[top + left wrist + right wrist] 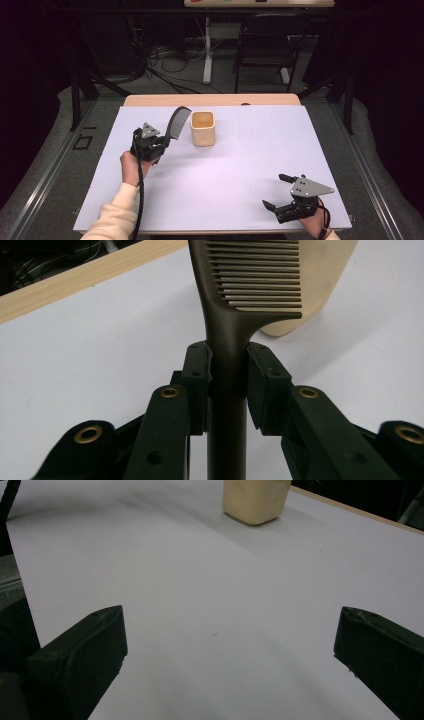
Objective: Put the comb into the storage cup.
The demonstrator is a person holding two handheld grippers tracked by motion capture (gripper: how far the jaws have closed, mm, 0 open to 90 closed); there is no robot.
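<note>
A dark comb [178, 123] is held up off the white table cover [240, 155], its toothed head tilted toward the cream square cup [203, 128]. My left gripper [162, 143] is shut on the comb's handle [227, 370], with the comb's teeth [260, 275] in front of the cup [325, 290] in the left gripper view. Near the front right of the table, my right gripper [275, 191] stands open with nothing between its fingers [87, 655]. The cup [256, 500] shows far ahead in the right gripper view.
A wooden table edge [210, 100] runs along the back of the white cover. Beyond it stand a dark chair [265, 47] and a white desk leg [207, 50] with cables on the floor. Bare cover lies between the two grippers.
</note>
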